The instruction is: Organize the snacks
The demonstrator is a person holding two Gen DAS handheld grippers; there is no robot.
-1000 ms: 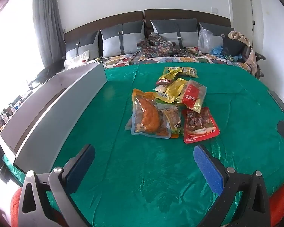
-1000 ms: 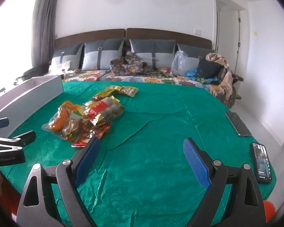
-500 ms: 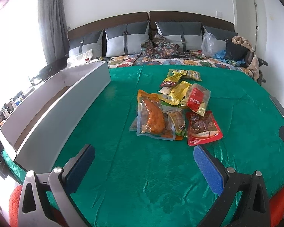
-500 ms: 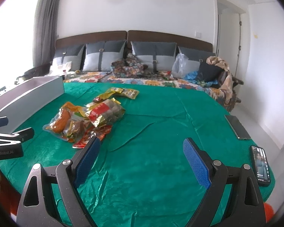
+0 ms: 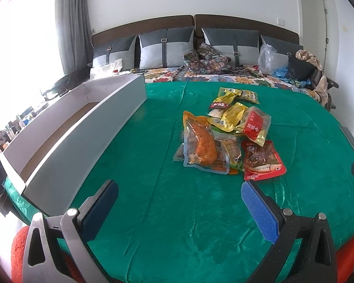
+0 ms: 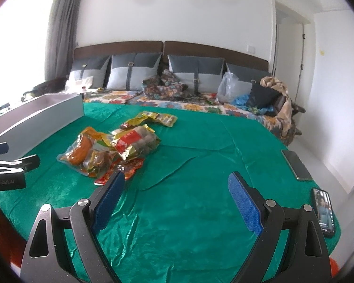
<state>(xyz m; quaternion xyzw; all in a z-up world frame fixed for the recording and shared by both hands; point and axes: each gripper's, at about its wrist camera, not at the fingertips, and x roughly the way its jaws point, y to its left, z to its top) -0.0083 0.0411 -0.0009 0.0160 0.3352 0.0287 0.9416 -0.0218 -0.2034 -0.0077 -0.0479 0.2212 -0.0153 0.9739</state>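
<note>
— At the left of the left wrist view, does the box (image 5: pixel 87 127) hold anything yet?

— Nothing shows in the part of it that is visible; its long axis runs from lower left to upper middle. The snacks (image 5: pixel 226 136) lie heaped at centre on the green cloth (image 5: pixel 177 224), so the sorting looks unstarted.

— And the heap's direction?

— It stretches away from the camera toward the pillows (image 5: pixel 165 47).

— The grippers?

— The left gripper (image 5: pixel 179 200) and right gripper (image 6: pixel 177 195) both hang empty, fingers spread apart, short of the heap.

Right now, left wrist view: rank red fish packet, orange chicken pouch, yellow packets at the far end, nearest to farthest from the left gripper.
1. Red fish packet, nearest, right of centre.
2. Orange chicken pouch, just beyond, centre.
3. Yellow packets, farthest, toward the pillows.
</note>
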